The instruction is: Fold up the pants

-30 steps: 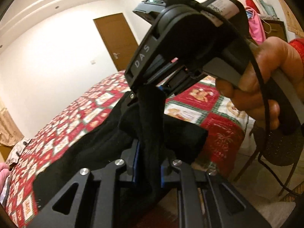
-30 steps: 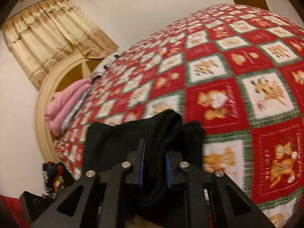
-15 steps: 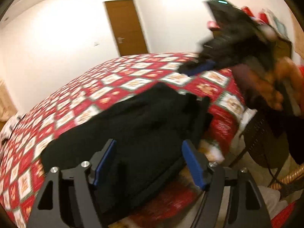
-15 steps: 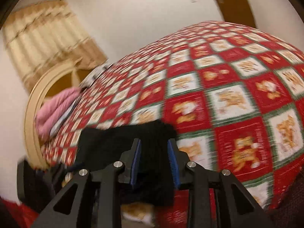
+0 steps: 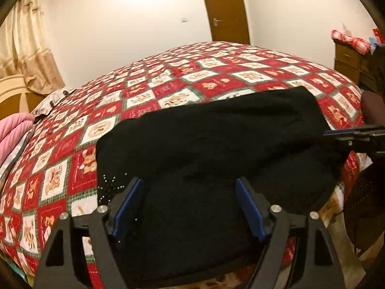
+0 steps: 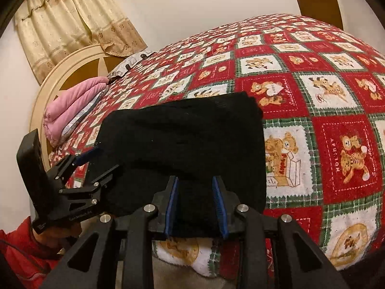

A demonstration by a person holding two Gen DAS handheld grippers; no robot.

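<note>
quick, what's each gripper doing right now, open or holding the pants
Left gripper: jaws opening, wide apart over the black pants, pads not pressing them.
Right gripper: open, pads either side of the pants' near edge, not pinching.

The bed cover [image 6: 312, 91] has words sewn into its squares. One red square [image 6: 346, 159] with a little bear says "HOLIDAY" down its left side. A white square [image 6: 286, 159] shows two bears with a box, and the box has orange letters that are too curly to read. Another red square [image 6: 272, 94] has a heart with tiny words, also too small to read. The left gripper [image 6: 96, 159] has small pale print on its black body, but it is blurred.
</note>
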